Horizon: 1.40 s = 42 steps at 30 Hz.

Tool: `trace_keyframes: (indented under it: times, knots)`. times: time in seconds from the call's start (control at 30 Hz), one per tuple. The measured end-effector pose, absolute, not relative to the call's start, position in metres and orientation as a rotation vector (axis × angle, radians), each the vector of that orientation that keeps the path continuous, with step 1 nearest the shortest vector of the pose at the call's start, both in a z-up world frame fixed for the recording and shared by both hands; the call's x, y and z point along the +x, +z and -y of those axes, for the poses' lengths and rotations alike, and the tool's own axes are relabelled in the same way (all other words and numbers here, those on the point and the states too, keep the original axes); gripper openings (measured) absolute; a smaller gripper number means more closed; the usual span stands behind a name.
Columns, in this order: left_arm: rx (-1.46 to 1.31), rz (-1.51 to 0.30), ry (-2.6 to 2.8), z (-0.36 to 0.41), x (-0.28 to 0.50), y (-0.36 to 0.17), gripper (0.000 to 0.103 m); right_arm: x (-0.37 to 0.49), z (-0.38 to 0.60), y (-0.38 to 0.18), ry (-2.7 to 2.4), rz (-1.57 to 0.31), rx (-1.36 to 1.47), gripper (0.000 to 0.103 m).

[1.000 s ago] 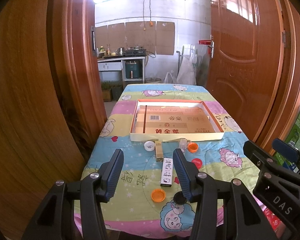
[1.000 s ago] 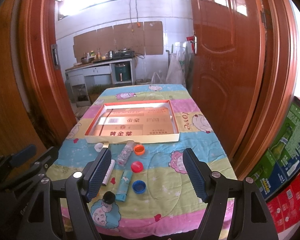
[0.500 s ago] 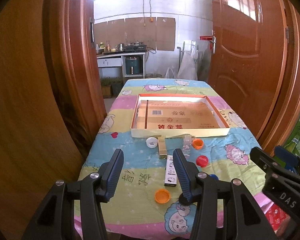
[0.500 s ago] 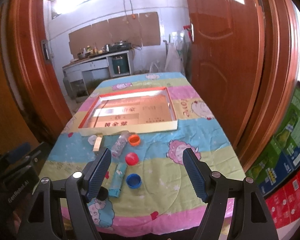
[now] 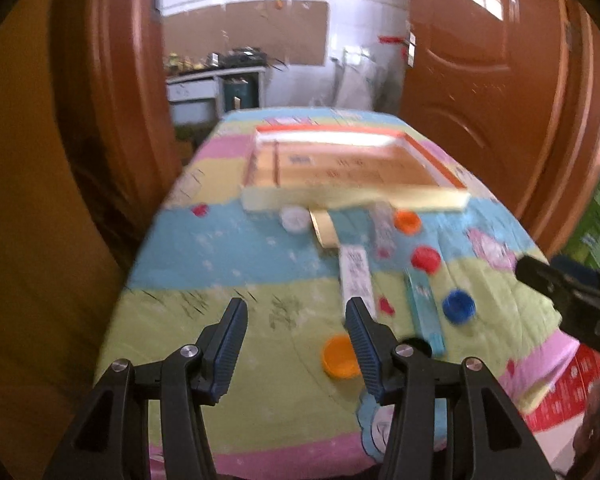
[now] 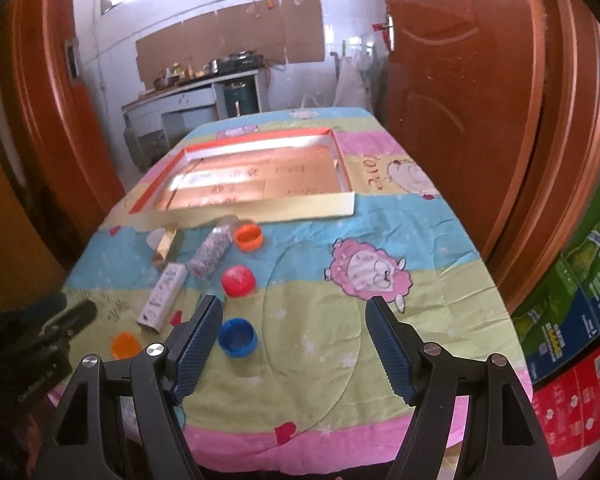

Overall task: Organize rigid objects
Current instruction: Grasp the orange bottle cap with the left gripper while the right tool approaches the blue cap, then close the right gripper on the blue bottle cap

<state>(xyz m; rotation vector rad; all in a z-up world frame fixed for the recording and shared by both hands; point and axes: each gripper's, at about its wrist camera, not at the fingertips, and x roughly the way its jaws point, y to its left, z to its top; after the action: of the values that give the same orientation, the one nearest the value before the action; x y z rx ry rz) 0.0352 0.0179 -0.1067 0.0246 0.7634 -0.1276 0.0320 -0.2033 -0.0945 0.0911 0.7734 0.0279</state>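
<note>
A shallow cardboard tray (image 5: 356, 200) (image 6: 300, 210) lies at the middle of the table. In front of it lie caps and small boxes: white cap (image 5: 294, 218), gold box (image 5: 324, 230), clear bottle (image 6: 212, 250), orange cap (image 6: 248, 237), red cap (image 6: 238, 280), white box (image 5: 356, 278) (image 6: 162, 294), teal box (image 5: 424, 306), blue cap (image 6: 237, 337) (image 5: 458, 306), a second orange cap (image 5: 340, 358) (image 6: 125, 345). My left gripper (image 5: 296, 334) is open and empty above the near table edge. My right gripper (image 6: 294, 334) is open and empty, the blue cap by its left finger.
The table wears a colourful cartoon cloth (image 6: 364, 272). Wooden doors stand on both sides (image 5: 112, 100) (image 6: 480, 100). Stacked cartons (image 6: 572, 320) sit at the right of the table. A kitchen counter (image 6: 196, 96) is beyond it.
Both grippers have moved forward and lower towards the table, so the objects look larger. The left wrist view is blurred by motion. Both grippers stay open.
</note>
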Motion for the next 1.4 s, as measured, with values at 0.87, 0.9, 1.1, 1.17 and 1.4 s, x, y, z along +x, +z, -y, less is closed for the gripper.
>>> trace_keyframes:
  times: [0.87, 0.9, 1.1, 1.17, 1.4]
  knots:
    - [-0.021, -0.777, -0.262, -0.020, 0.037, -0.143, 0.012, 0.038, 0.198, -0.121, 0.086, -0.833, 0.098, 0.076]
    - [-0.018, -0.772, -0.260, -0.019, 0.037, -0.141, 0.012, 0.039, 0.198, -0.122, 0.099, -0.838, 0.105, 0.076]
    - [0.017, -0.719, -0.241, -0.017, 0.033, -0.125, 0.012, 0.045, 0.191, -0.133, 0.147, -0.875, 0.091, 0.076]
    - [0.023, -0.716, -0.241, -0.017, 0.032, -0.124, 0.012, 0.048, 0.187, -0.138, 0.156, -0.889, 0.072, 0.074]
    - [0.022, -0.717, -0.238, -0.017, 0.033, -0.123, 0.012, 0.057, 0.170, -0.150, 0.183, -0.902, -0.033, 0.052]
